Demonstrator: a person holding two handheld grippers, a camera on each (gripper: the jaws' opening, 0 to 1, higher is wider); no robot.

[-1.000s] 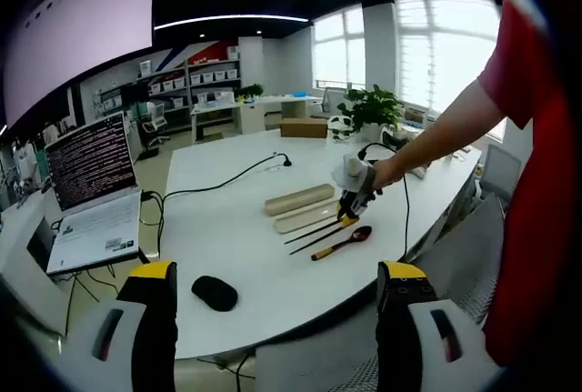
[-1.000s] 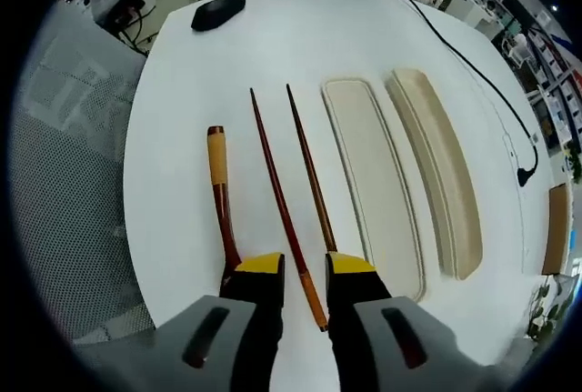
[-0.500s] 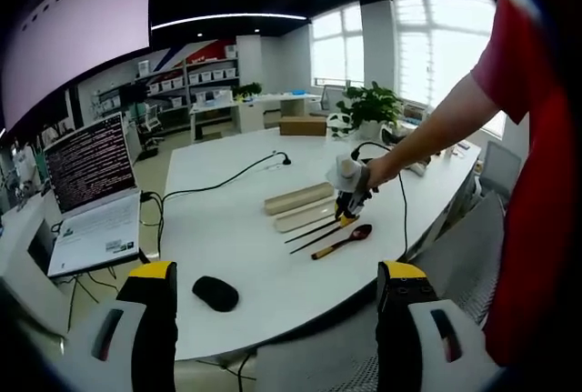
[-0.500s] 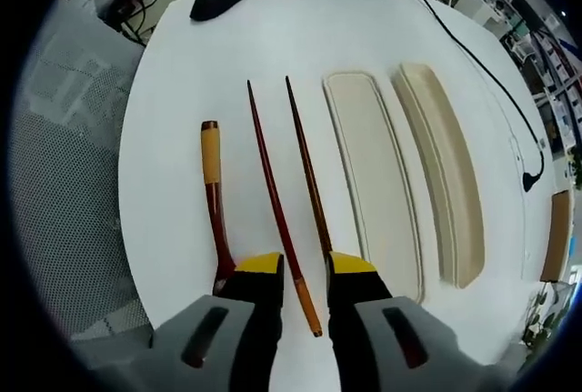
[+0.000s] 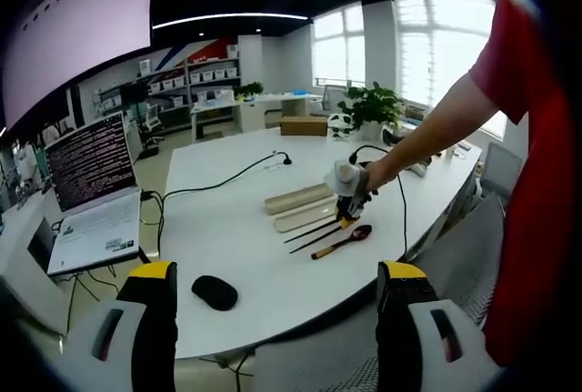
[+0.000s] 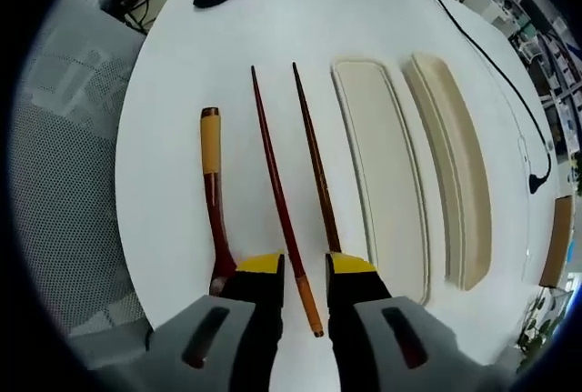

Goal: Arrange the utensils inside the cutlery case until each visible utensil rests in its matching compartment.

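- Left gripper view: left gripper (image 5: 277, 294) held off the near edge of the white table (image 5: 227, 228), fingers (image 5: 156, 296) wide apart and empty. Farther along the table, right gripper (image 5: 348, 215) down over two chopsticks (image 5: 314, 233) and a spoon (image 5: 341, 242), just beside the case tray (image 5: 305, 216) and lid (image 5: 298, 198). Mouse (image 5: 215, 293) and laptop (image 5: 91, 206) to the left.
- Right gripper view: right gripper (image 6: 305, 269) with fingers (image 6: 259, 269) parted around one chopstick's (image 6: 282, 206) end, not visibly clamping it; second chopstick (image 6: 314, 160) beside it; spoon (image 6: 213, 201) left, tray (image 6: 382, 174) and lid (image 6: 455, 165) right, both empty.

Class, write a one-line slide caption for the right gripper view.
Right gripper poised open around a chopstick, between spoon and second chopstick, beside the open case.
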